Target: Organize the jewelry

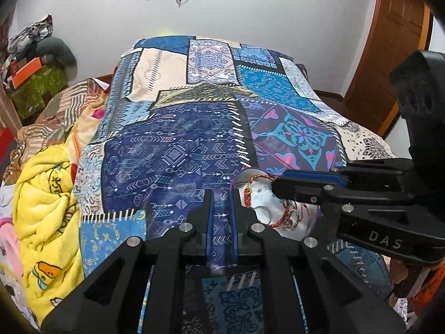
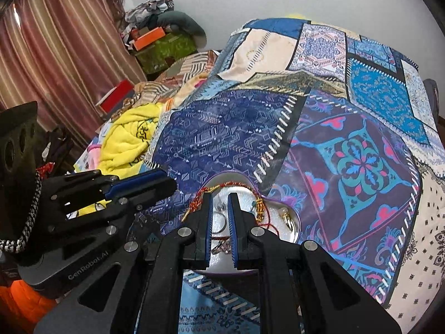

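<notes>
Looking along the left gripper point(image 1: 222, 206), the left wrist view shows its blue-padded jaws nearly together with nothing between them, only the patchwork bedspread point(image 1: 178, 150) beneath. Just right of them lies a white heart-shaped tray point(image 1: 283, 217) holding the jewelry: a red-and-gold thread bracelet point(image 1: 250, 192) and a plain ring point(image 1: 263, 212). The right gripper point(image 1: 274, 185) reaches in from the right, its tip over the tray's rim, presumably positioned for a pick. A yellow blanket point(image 1: 44, 200) is bunched at the left edge of the bed.

In the right wrist view, the right gripper point(image 2: 219, 217) points down into the tray point(image 2: 293, 229), jaws close together and empty. A thin ring point(image 2: 221, 224) shows in the gap, and the bracelet point(image 2: 194, 203) drapes over the rim at left. A gold chain piece point(image 2: 260, 208) and a small pendant point(image 2: 287, 220) lie to the right. The left gripper point(image 2: 167, 185) waits just beside the tray, probably to steady it.
</notes>
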